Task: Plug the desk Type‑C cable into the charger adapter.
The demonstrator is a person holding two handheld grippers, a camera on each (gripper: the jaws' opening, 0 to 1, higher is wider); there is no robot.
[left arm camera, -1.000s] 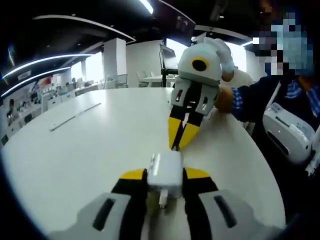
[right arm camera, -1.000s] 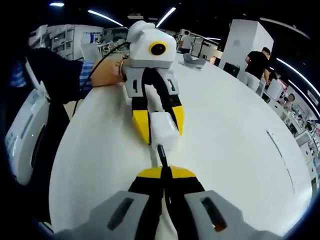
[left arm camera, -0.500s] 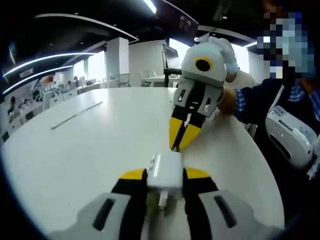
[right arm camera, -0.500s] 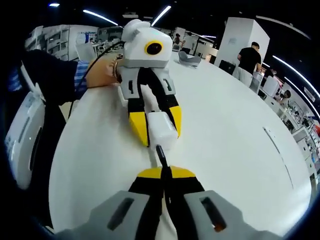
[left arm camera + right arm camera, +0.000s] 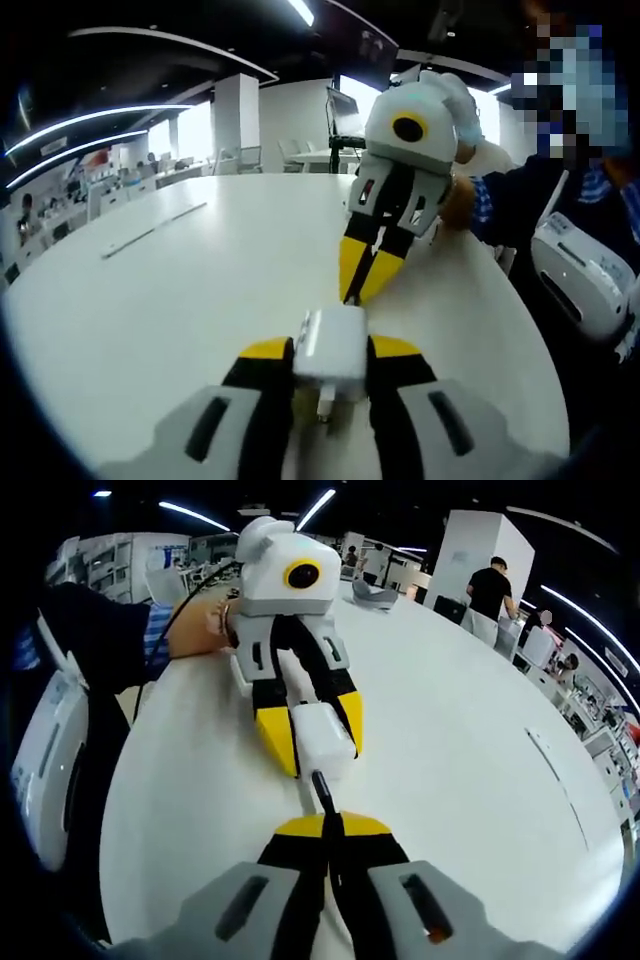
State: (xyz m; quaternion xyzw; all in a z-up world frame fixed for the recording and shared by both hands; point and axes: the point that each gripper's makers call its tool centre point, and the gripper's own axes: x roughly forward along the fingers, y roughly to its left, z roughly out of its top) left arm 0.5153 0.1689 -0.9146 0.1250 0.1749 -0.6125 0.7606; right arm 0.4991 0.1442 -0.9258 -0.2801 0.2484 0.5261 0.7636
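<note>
Though claw-gripped, white blocky charger adapter [image 5: 330, 345]

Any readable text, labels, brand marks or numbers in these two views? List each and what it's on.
None readable.
White square charger adapter held in the left gripper: faces look blank, no print legible.
Black Type-C cable plug in the right gripper: no marking visible.
White round table: bare, no text.
Background office signs: too small and blurred to read.

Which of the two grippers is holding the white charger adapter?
The left gripper: its jaws clamp the white adapter. The right gripper pinches the dark cable plug instead.
</note>
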